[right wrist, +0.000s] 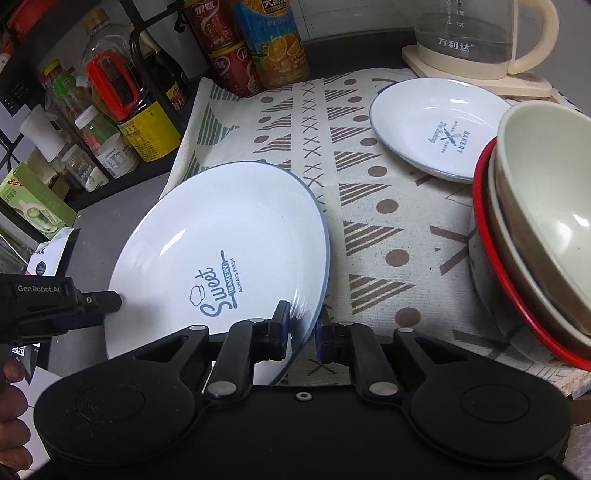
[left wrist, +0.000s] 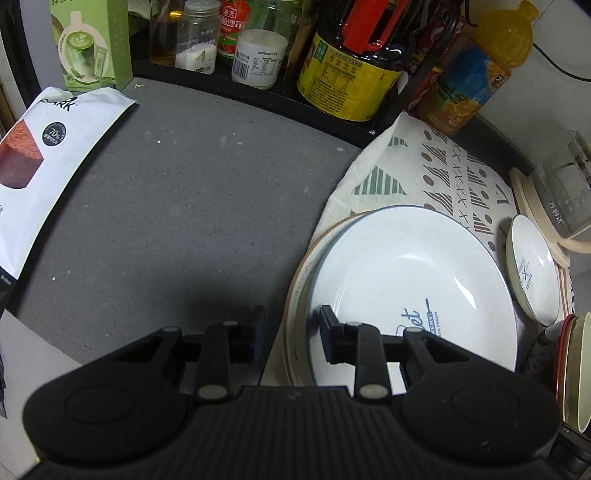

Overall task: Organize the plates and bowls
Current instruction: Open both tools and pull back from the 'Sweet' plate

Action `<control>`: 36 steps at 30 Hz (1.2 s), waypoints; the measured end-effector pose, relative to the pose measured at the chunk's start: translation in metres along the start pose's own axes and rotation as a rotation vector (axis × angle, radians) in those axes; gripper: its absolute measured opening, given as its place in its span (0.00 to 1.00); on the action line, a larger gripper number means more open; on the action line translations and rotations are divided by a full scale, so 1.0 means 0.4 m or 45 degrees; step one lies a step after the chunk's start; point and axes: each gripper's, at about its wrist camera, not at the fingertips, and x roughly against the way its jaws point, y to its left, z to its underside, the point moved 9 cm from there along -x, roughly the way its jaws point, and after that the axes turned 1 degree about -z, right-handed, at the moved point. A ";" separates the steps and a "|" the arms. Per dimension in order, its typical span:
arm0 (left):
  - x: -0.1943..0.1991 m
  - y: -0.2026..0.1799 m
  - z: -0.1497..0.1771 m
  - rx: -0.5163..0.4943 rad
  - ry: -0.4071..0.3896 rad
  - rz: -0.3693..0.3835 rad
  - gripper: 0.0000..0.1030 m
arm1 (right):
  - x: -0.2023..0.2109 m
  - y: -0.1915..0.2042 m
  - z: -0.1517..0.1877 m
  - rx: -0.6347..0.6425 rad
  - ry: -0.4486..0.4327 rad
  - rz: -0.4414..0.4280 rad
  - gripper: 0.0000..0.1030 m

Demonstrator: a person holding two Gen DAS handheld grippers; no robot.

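Right wrist view shows, nearest the lens at lower centre, the right gripper with its jaws straddling the rim of the large white plate; a sliver of gap remains on the right side, so whether the rim is pinched cannot be told. At the lower left edge of that frame the left gripper reaches in, its tip over the same plate's opposite rim. From the left wrist view, the left gripper's jaws stand well apart across that rim, holding nothing, and a brown-rimmed plate shows beneath the white one, so one stacking appears done. Farther up and right, a small plate sits alone on the patterned cloth, still to be sorted. At the right edge, the nested bowls look gathered already. Beyond, a kettle and bottles line the top.
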 end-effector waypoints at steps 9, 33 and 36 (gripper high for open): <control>0.007 0.003 -0.017 -0.060 0.062 -0.091 0.28 | -0.019 0.012 -0.005 0.034 0.077 0.016 0.20; -0.004 -0.271 -0.203 -0.392 0.036 0.243 0.75 | 0.059 -0.012 -0.257 -0.024 -0.172 0.149 0.87; -0.015 -0.304 -0.215 -0.429 0.052 0.274 0.75 | 0.064 -0.033 -0.276 -0.068 -0.197 0.191 0.87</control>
